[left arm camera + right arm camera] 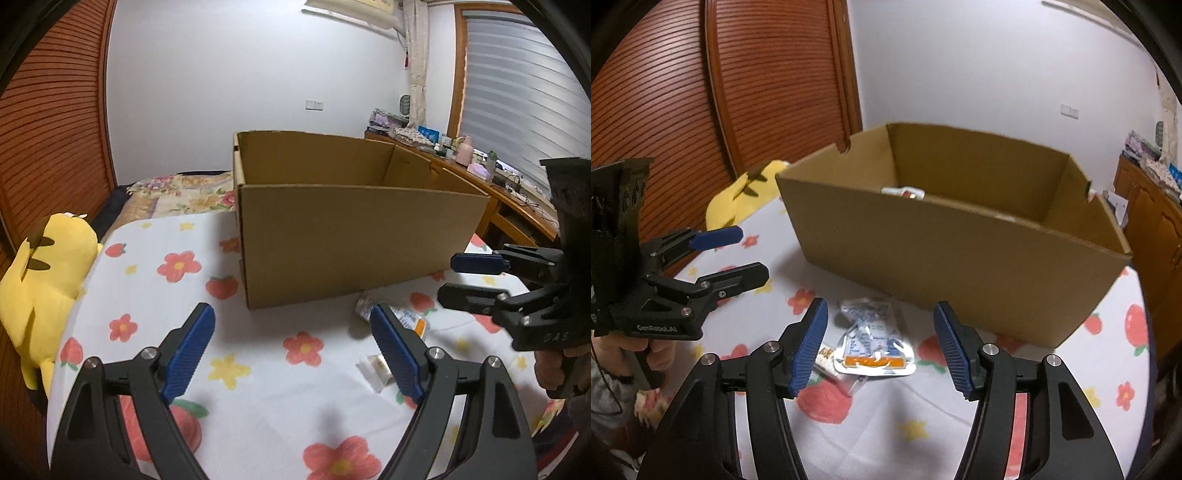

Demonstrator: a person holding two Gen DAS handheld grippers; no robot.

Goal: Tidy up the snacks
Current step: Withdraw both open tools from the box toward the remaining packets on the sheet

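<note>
An open cardboard box (354, 240) (960, 266) stands on the flowered tablecloth (155, 295). A white snack (905, 192) shows just over the box's near wall, inside it. In front of the box lies a clear snack packet with an orange label (875, 347) (410, 319), and beside it a small pale packet (376, 371) (825, 360). My right gripper (881, 308) (450, 277) hangs open above the orange-label packet, its pads clear of it. My left gripper (291, 314) (751, 254) is open and empty over bare cloth, left of the packets.
A yellow plush toy (48, 280) (746, 199) lies at the table's left edge. A slatted wooden door (757, 74) is behind it. A cluttered wooden desk (480, 173) runs along the right under the window. A hand (635, 350) holds the left gripper's handle.
</note>
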